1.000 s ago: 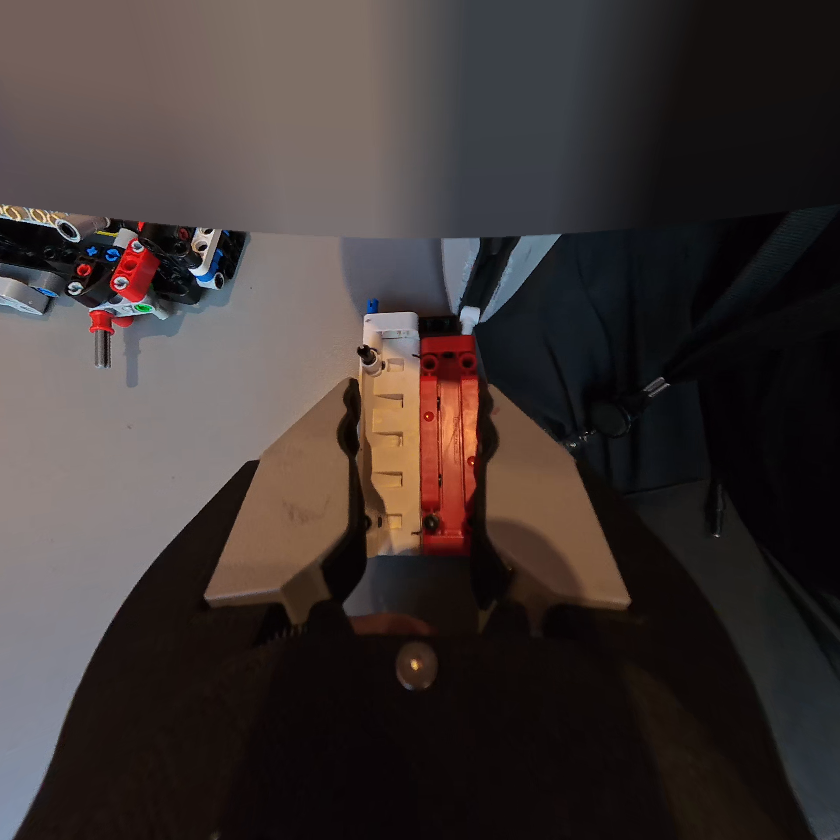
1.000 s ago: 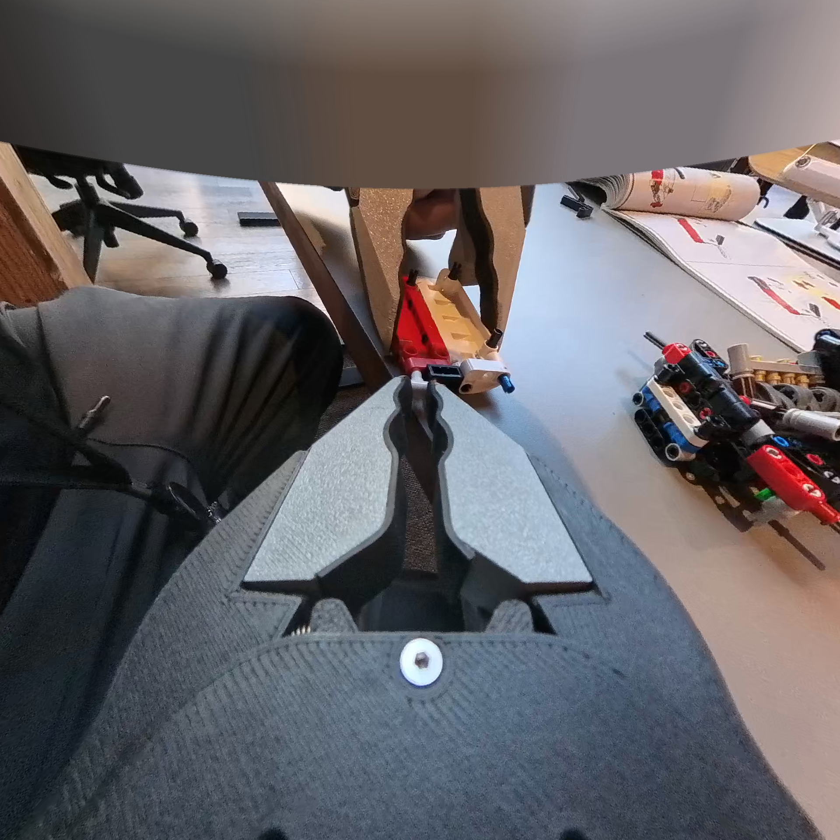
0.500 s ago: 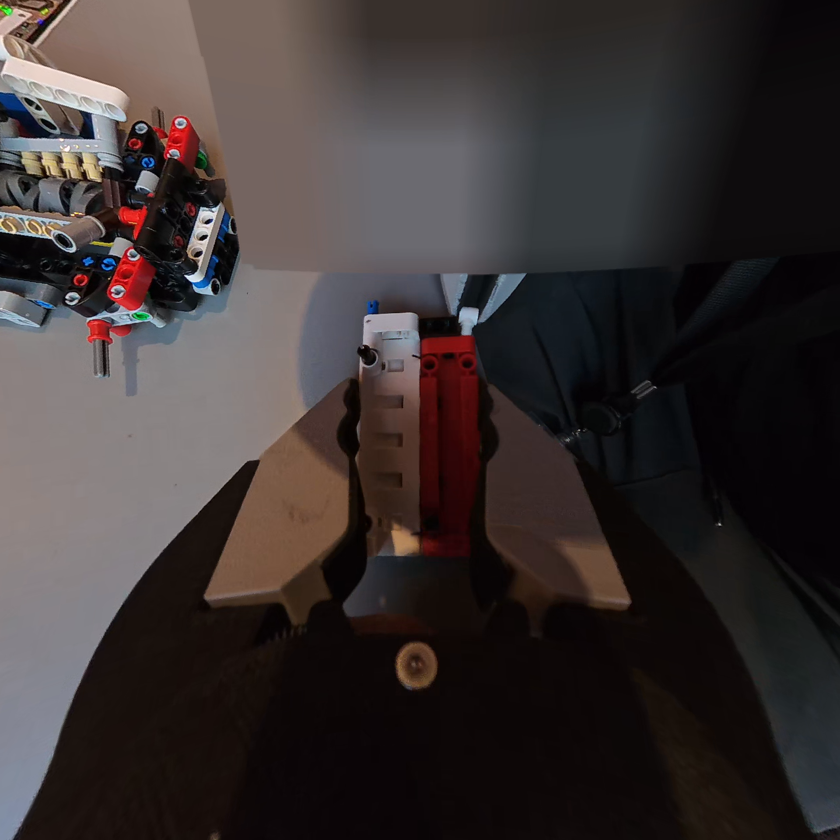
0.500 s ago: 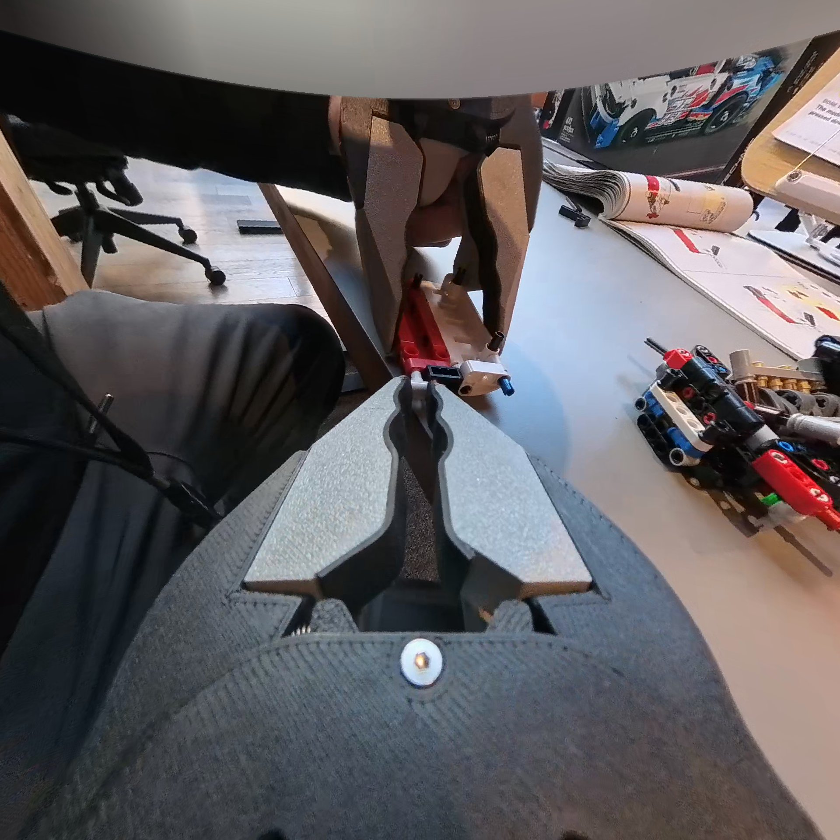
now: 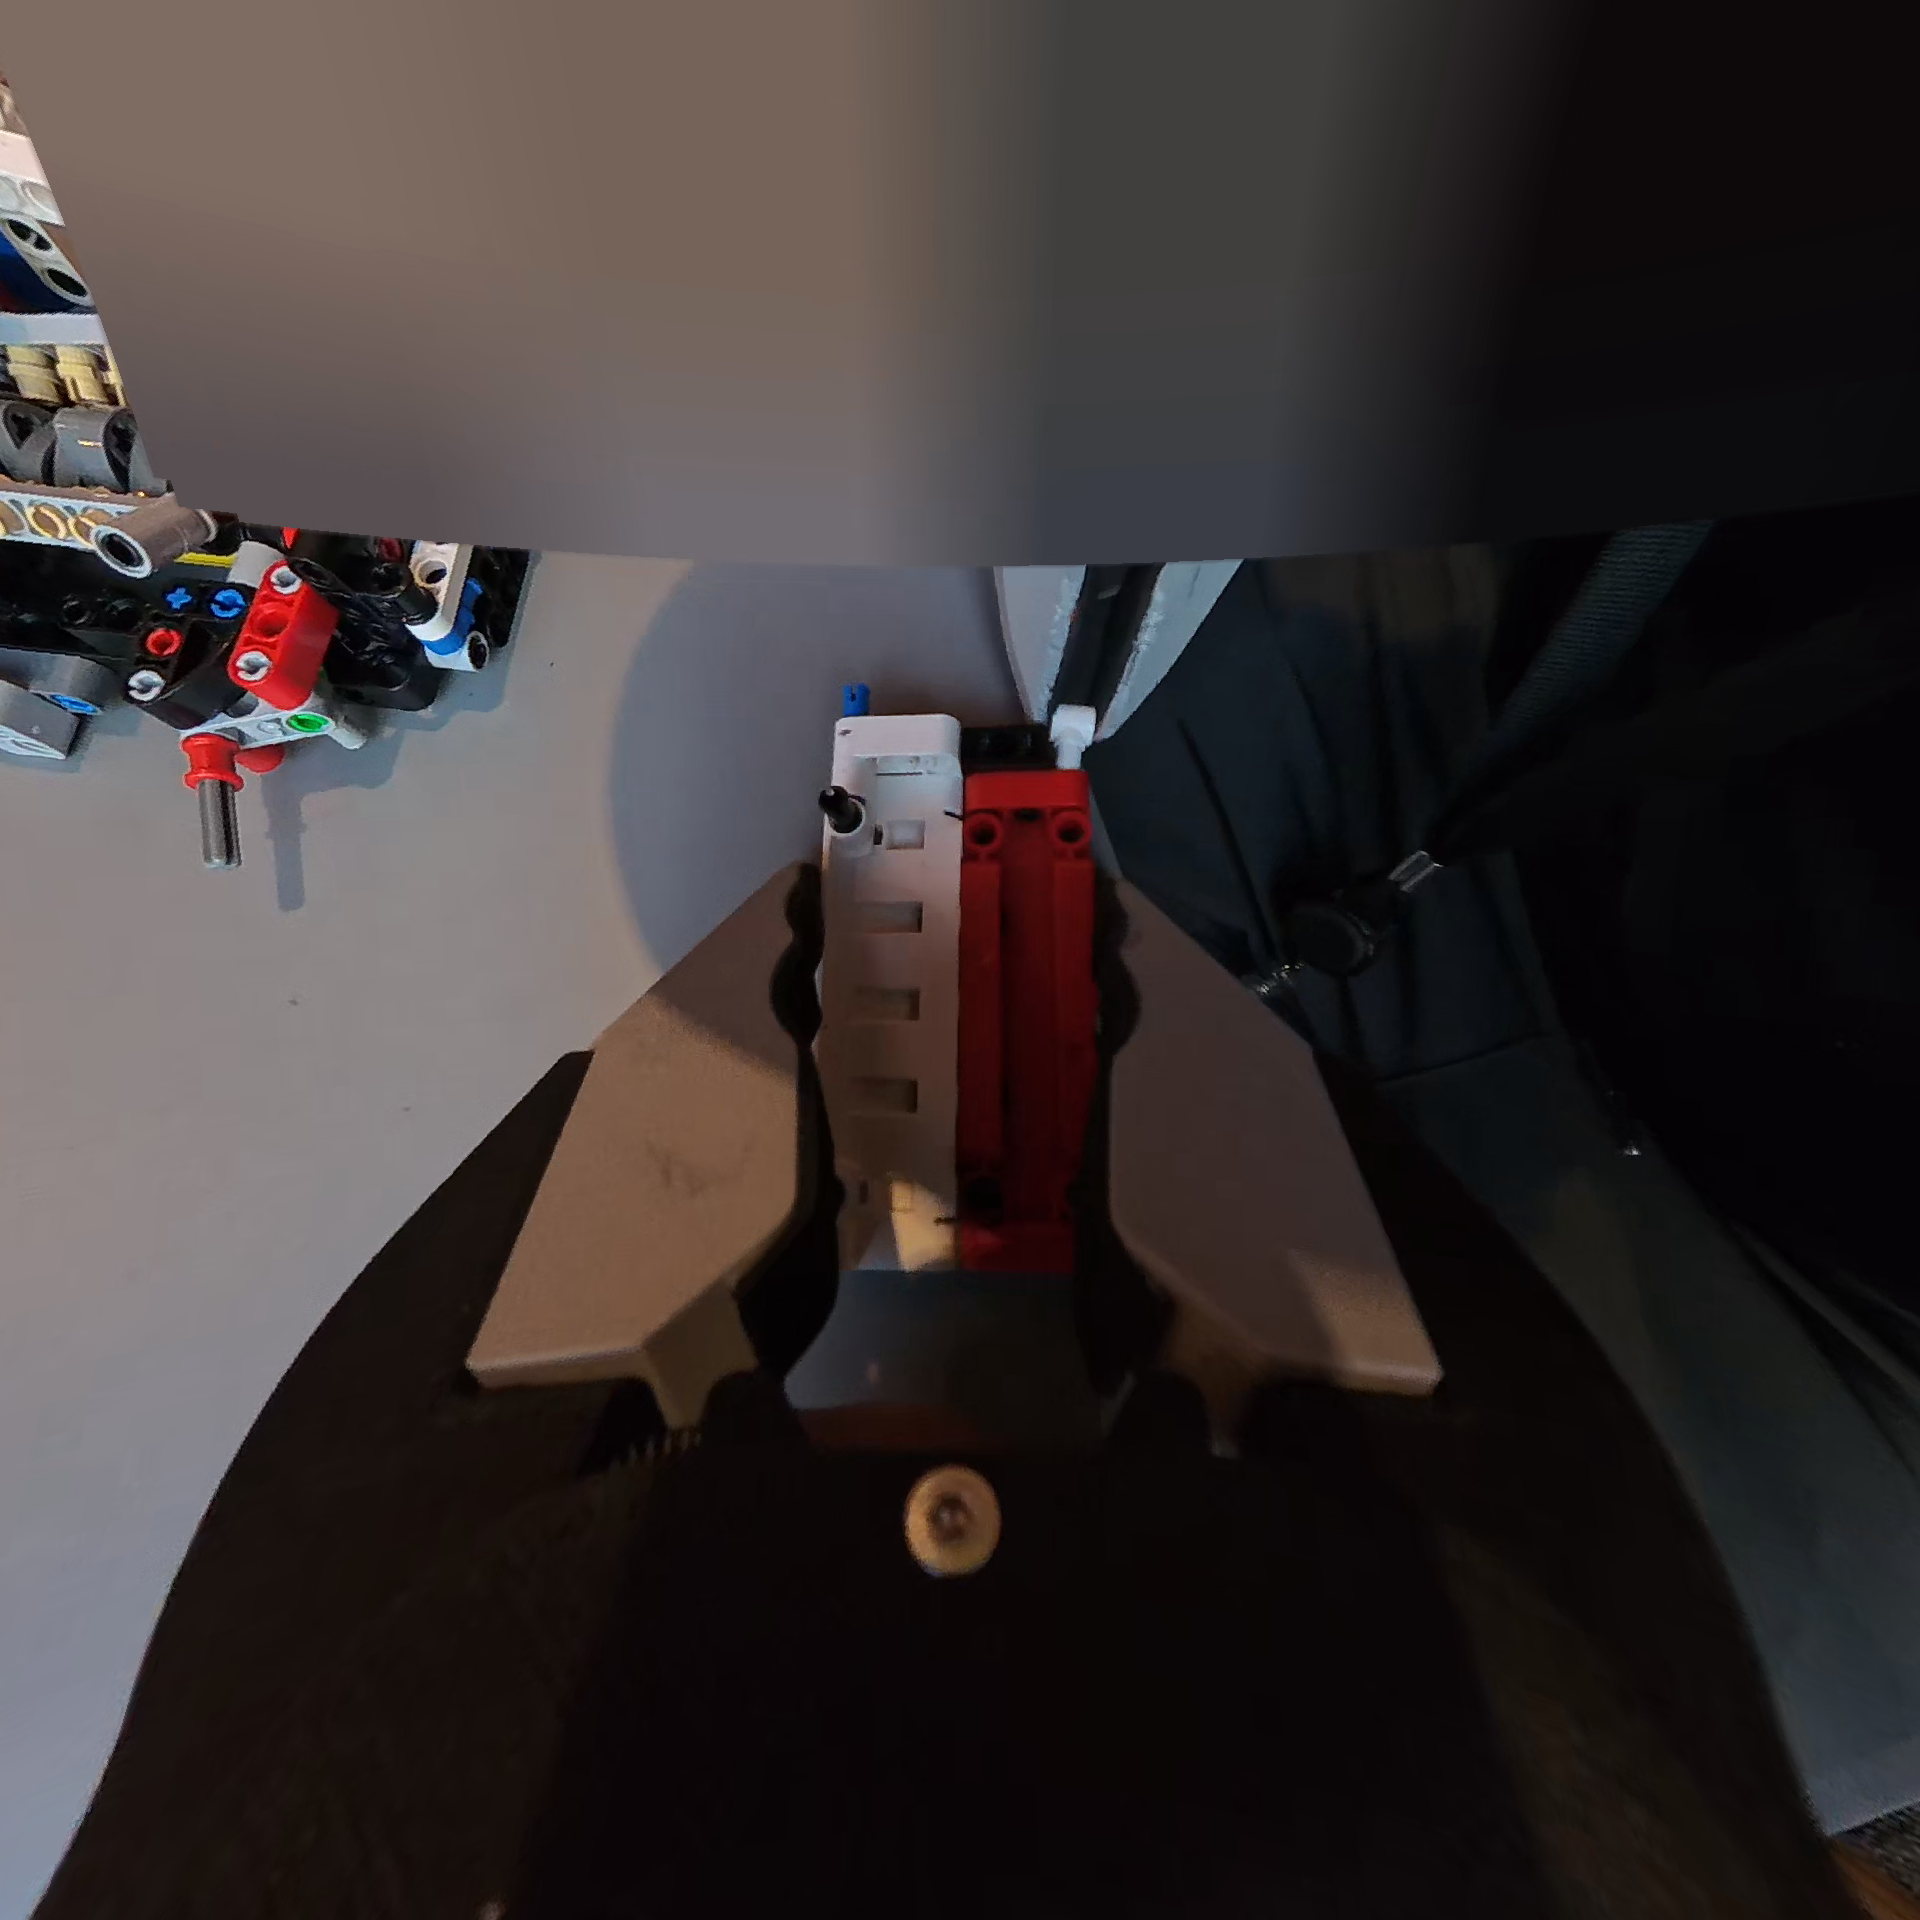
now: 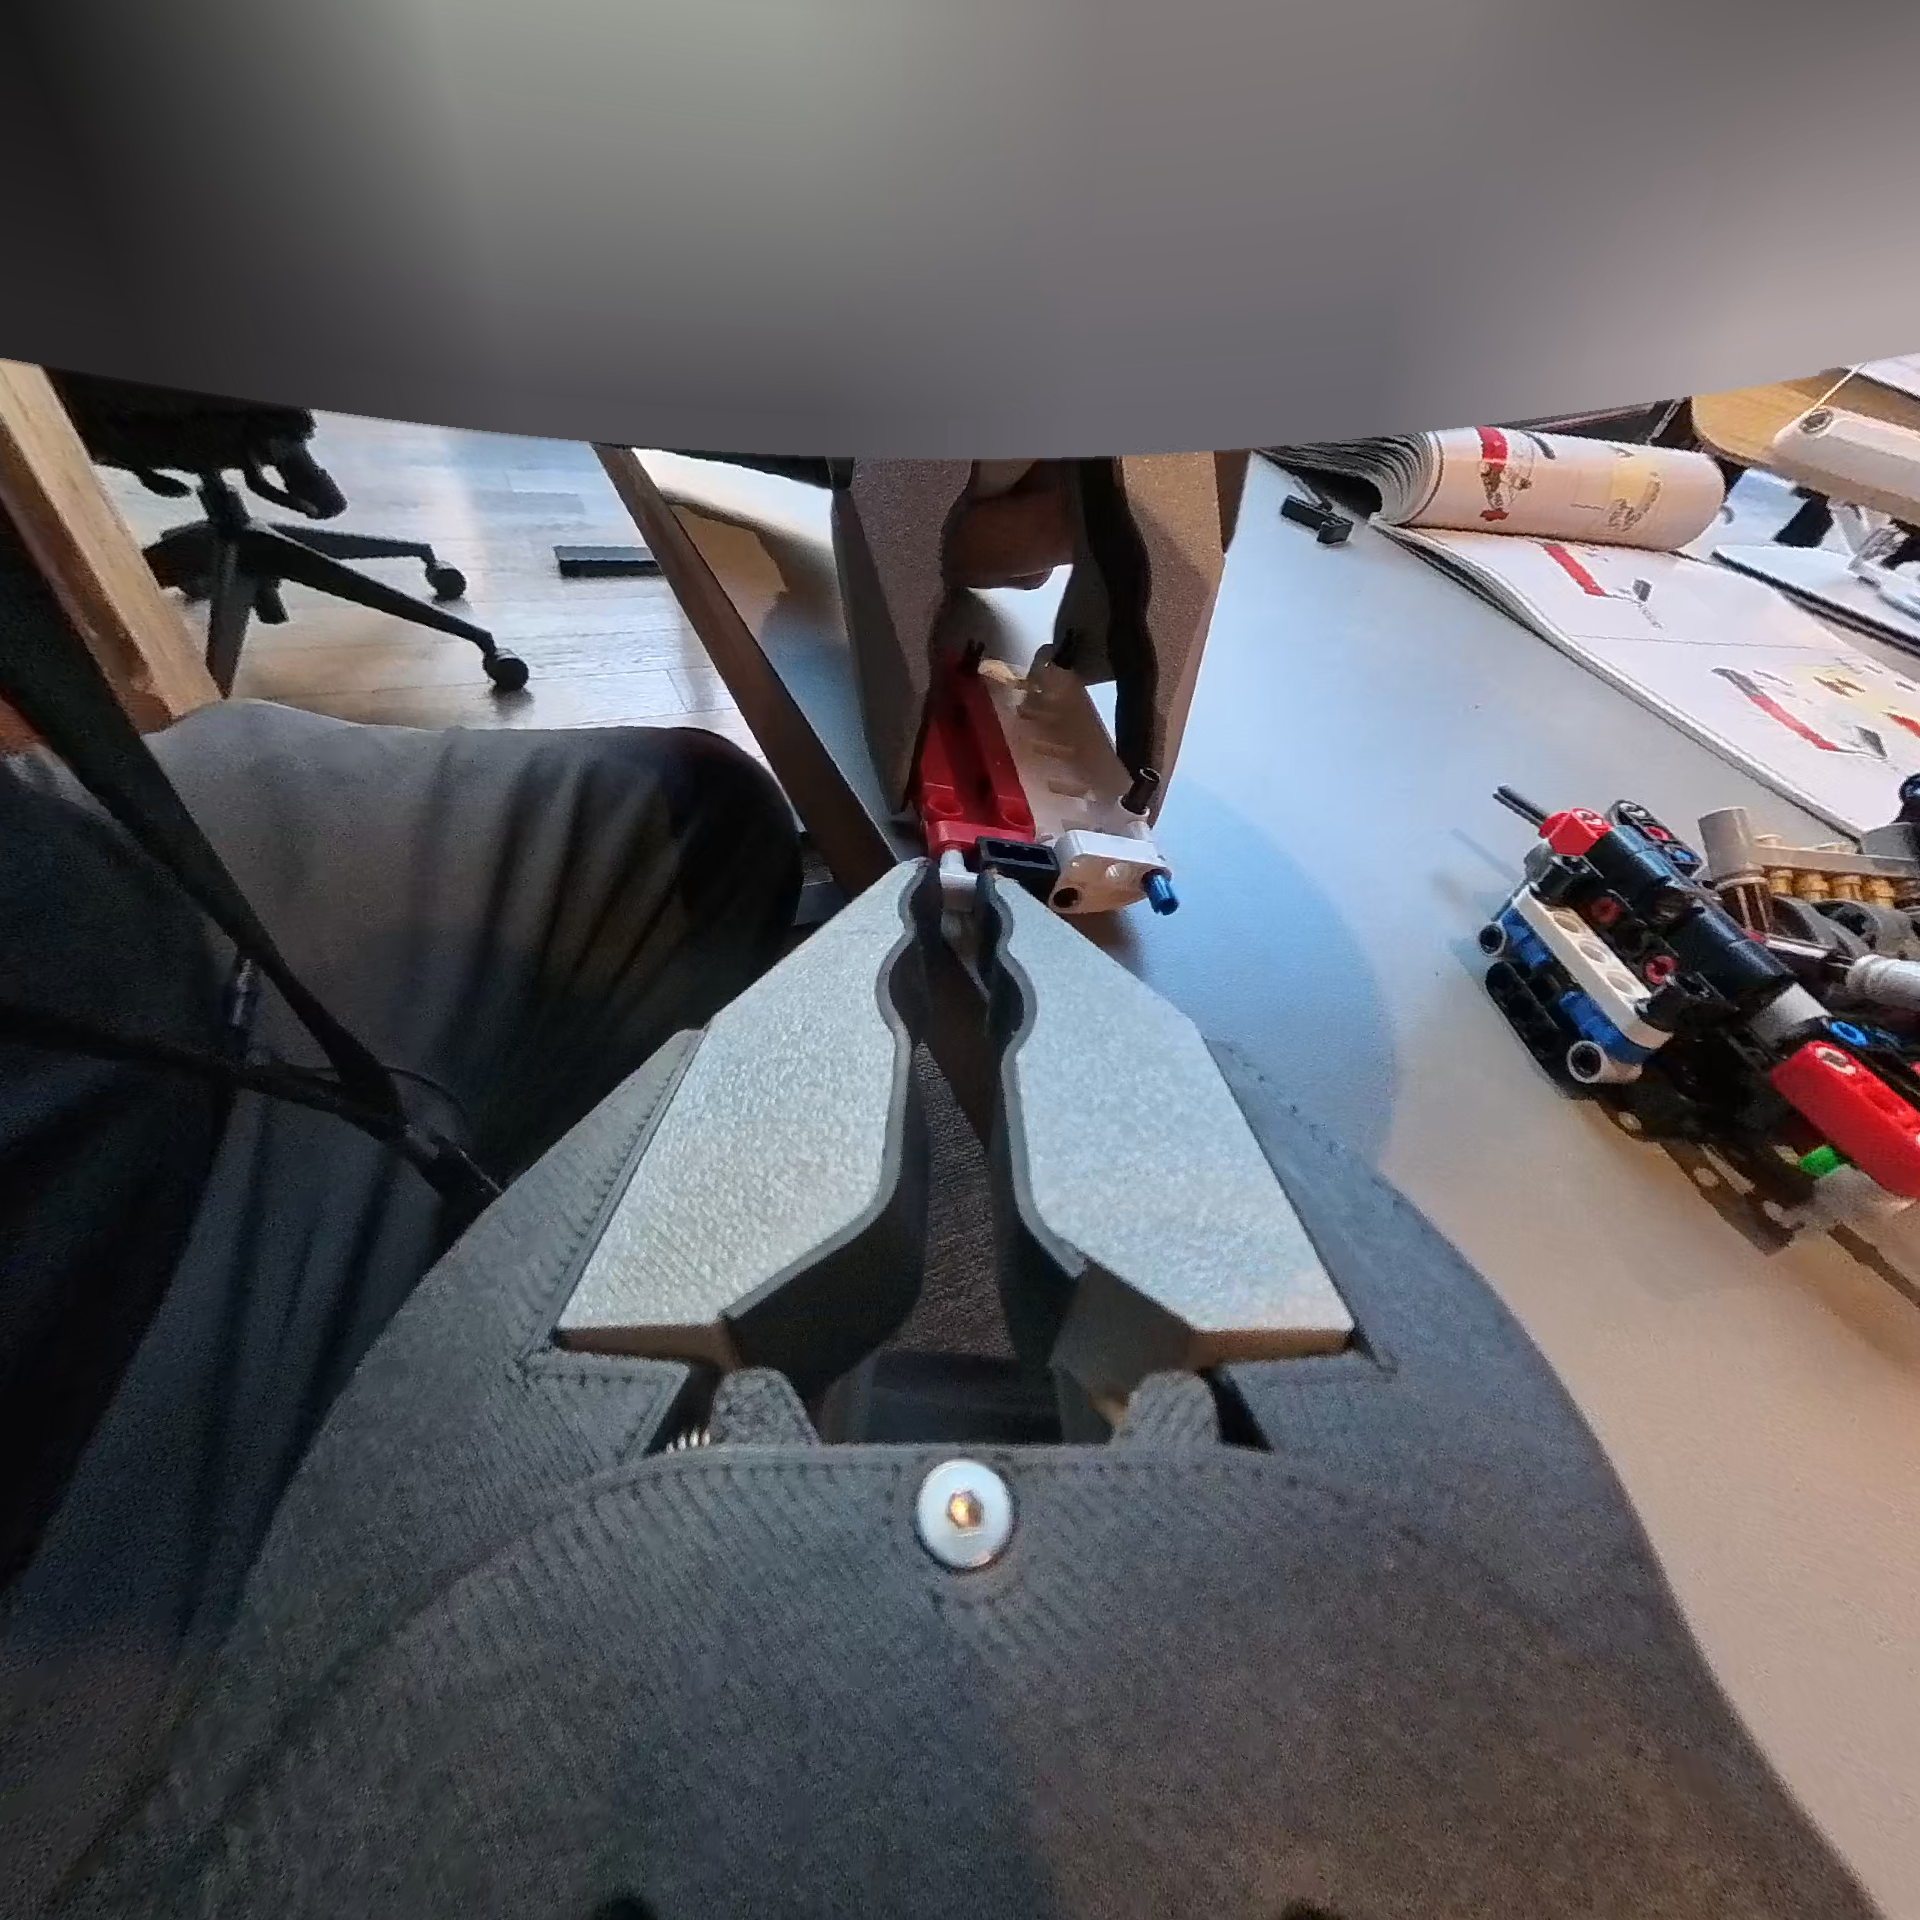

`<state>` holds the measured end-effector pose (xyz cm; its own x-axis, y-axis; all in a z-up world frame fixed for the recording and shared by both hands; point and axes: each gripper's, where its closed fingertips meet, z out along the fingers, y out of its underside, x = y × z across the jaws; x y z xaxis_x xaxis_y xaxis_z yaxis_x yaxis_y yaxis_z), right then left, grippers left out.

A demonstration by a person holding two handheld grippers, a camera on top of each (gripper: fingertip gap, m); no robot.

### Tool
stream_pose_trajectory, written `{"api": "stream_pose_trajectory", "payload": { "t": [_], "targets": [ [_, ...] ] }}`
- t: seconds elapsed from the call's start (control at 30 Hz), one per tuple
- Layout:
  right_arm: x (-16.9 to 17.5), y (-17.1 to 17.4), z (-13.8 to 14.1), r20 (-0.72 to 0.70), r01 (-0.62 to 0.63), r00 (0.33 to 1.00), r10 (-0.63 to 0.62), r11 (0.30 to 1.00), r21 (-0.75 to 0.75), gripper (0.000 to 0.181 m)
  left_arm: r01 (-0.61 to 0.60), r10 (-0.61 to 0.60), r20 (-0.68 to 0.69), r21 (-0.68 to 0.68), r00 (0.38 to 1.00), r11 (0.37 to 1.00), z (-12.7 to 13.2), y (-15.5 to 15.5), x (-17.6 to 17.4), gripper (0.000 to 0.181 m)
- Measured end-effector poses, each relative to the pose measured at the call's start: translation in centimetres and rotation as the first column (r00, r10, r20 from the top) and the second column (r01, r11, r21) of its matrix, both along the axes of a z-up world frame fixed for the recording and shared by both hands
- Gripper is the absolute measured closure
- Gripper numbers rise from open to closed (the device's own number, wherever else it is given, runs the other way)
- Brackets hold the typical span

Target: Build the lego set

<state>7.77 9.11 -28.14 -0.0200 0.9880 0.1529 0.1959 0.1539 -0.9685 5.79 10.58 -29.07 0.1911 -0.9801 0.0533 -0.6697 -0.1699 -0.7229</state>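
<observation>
A small white plastic connector piece (image 6: 954, 871) is pinched between the nearly closed jaws of the right gripper (image 6: 958, 902), at the near end of a red-and-white panel sub-assembly (image 5: 961, 997). That sub-assembly is clamped lengthwise in the left gripper (image 5: 956, 914), over the grey table's (image 5: 312, 1039) edge. The piece seems to be mid-insertion; a straight, firm push is called for next. Farther off lies the multicoloured beam-and-pin chassis (image 6: 1704, 956).

Left gripper (image 5: 956, 935): black ribbed body, grey wedge fingers, silver screw; right gripper (image 6: 961, 904): grey-bodied, likewise.
</observation>
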Motion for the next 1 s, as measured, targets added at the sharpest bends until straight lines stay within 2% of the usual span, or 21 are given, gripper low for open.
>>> {"api": "stream_pose_trajectory", "payload": {
  "t": [0.13, 0.27, 0.7, 0.9, 1.0],
  "targets": [
    [-0.08, -0.12, 0.16, 0.026, -0.015, 1.000, 0.016, 0.999, -0.045, 0.178, 0.009, -0.009, 0.000, -0.005, 1.000, 1.000, 0.00, -0.07, 0.02, 0.131],
    [-0.18, 0.04, 0.32, 0.023, 0.018, 1.000, -0.018, 1.000, 0.011, 0.178, -0.001, 0.001, -0.002, -0.003, 1.000, 1.000, -0.01, 0.06, -0.02, 0.131],
    [-0.16, 0.31, 0.45, -0.165, 0.139, 0.980, -0.109, 0.973, 0.186, 0.179, -0.017, 0.017, 0.006, -0.011, 1.000, 1.000, 0.01, 0.28, -0.11, 0.131],
    [-0.09, 0.28, 0.39, -0.204, 0.109, 0.976, -0.081, 0.986, 0.126, 0.179, -0.021, 0.021, 0.009, -0.019, 1.000, 1.000, 0.03, 0.31, -0.11, 0.131],
    [0.00, 0.12, 0.52, -0.240, 0.071, 0.969, -0.059, 0.997, 0.042, 0.179, -0.015, 0.015, 0.015, -0.029, 1.000, 0.999, 0.05, 0.13, -0.02, 0.131]
  ]
}}
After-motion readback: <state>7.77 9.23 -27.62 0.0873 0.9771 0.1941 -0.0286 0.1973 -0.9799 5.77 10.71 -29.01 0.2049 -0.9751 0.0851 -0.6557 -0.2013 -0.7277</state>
